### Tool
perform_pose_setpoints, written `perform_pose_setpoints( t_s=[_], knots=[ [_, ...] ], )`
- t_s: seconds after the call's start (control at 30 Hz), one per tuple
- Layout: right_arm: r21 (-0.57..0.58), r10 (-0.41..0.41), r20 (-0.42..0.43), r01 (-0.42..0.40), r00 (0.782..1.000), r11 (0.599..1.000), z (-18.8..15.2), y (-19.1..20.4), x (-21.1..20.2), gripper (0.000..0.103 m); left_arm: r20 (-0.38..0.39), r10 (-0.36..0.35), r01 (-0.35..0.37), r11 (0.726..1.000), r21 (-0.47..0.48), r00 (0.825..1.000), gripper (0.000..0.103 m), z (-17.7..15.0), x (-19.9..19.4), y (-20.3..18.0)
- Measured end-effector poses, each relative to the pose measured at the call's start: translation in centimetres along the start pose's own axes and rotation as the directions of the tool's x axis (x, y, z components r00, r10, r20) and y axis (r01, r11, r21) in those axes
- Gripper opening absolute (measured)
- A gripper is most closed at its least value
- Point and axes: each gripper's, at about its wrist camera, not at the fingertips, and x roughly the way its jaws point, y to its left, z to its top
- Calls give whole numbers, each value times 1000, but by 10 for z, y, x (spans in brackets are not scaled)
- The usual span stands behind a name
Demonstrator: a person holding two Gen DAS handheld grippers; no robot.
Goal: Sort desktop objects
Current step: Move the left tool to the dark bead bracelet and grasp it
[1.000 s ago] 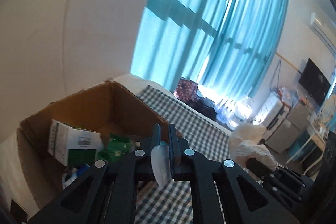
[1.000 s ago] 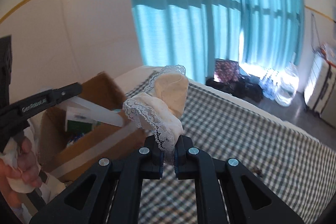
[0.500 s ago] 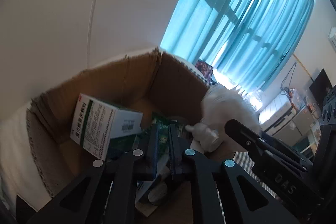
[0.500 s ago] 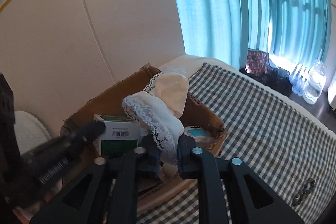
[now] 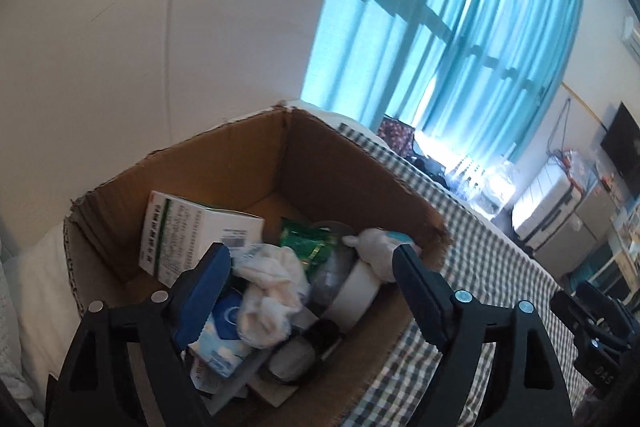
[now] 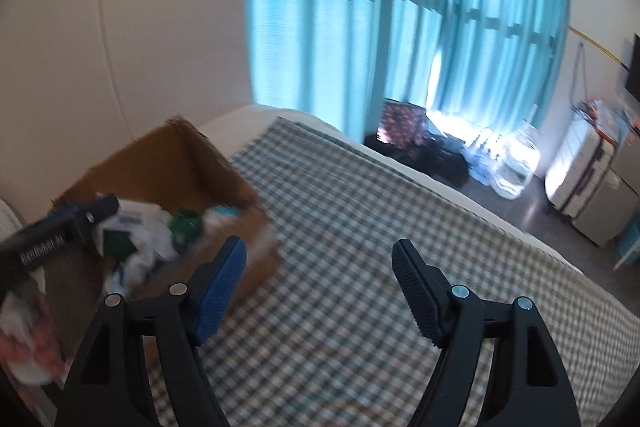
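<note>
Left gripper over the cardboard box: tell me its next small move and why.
Probably lift the left gripper straight up out of the cardboard box. Its jaws have just been opening and stand wide, nothing pinched; the white cloth lies loose on the pile below. The right gripper is open too, over the checked cloth.

We see the left gripper (image 5: 310, 277) over the cardboard box (image 5: 352, 163), jaws just opened wide, gripping nothing. White cloth (image 5: 268, 291) lies inside beside the medicine carton (image 5: 192, 231).
</note>
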Motion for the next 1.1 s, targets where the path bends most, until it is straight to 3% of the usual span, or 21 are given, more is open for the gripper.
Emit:
perform_pose_setpoints(
  t_s=[0.27,0.37,0.47,0.53,0.63,0.77,0.93,1.03,1.1],
  knots=[
    [126,-126,-63,133,990,983,-57,-111,-37,75,22,-57,53,988,148,998,99,-27,-21,-65],
    [298,-106,-34,111,994,948,-61,-152,-38,75,-12,-93,93,974,206,996,102,-45,-16,-94],
    [380,-69,-35,77,997,922,-58,-177,-33,76,-55,-103,114,960,256,993,102,-66,-3,-125],
    [370,-90,-36,97,995,924,-58,-187,-28,75,-98,-80,105,952,287,992,102,-80,11,-150],
    [308,-175,-66,187,982,933,-58,-196,-16,75,-176,-104,155,939,308,979,102,-102,29,-183],
    [286,-165,-100,187,981,940,-60,-210,-2,75,-266,-144,227,921,318,953,102,-129,50,-232],
    [341,-167,-133,204,977,918,-76,-233,7,75,-259,-198,285,888,362,945,102,-155,74,-292],
    [356,-179,-150,222,972,908,-86,-250,12,75,-272,-196,293,876,383,942,102,-171,94,-317],
    [370,-184,-163,233,969,899,-91,-261,16,75,-258,-175,270,877,397,950,102,-180,106,-328]
  ],
)
